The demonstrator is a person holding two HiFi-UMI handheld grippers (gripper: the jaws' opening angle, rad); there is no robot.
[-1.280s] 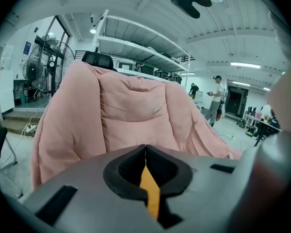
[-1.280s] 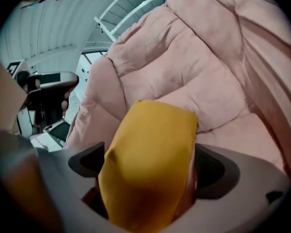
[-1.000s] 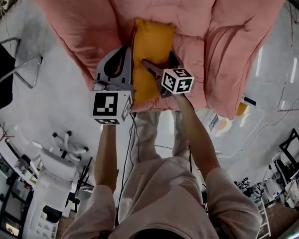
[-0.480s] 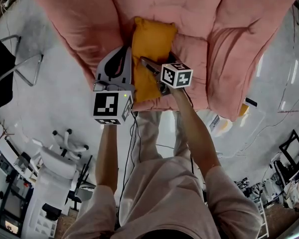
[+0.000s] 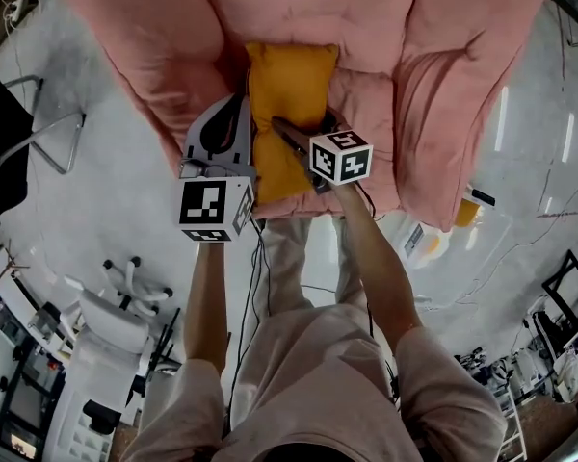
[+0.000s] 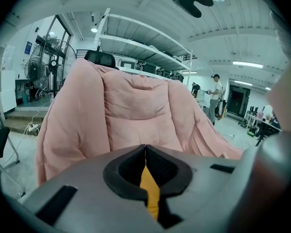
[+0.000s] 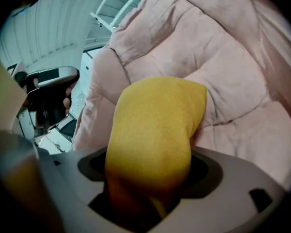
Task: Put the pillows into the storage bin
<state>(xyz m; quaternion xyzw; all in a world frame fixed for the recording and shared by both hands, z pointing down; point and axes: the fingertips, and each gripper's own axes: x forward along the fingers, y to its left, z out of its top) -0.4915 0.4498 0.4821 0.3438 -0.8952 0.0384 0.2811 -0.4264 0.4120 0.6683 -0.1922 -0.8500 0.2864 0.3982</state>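
Two grips are holding the yellow pillow [image 5: 289, 80], which is resting on the seat of the pink armchair [image 5: 414, 56]. The left gripper [image 6: 145, 148] is pinching a thin fold of its left edge; the right gripper [image 7: 148, 166], fingers just closing, is squeezing its bulk. Lifting both sides evenly is looking wise.

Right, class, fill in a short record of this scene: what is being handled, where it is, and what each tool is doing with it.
object: yellow pillow
location: at the seat of the pink armchair, in front of its backrest
left tool: shut on a thin edge of the pillow
right tool: jaws have just been closing, with the pillow's bulk squeezed between them
person: stands at the chair's front, one tool in each hand
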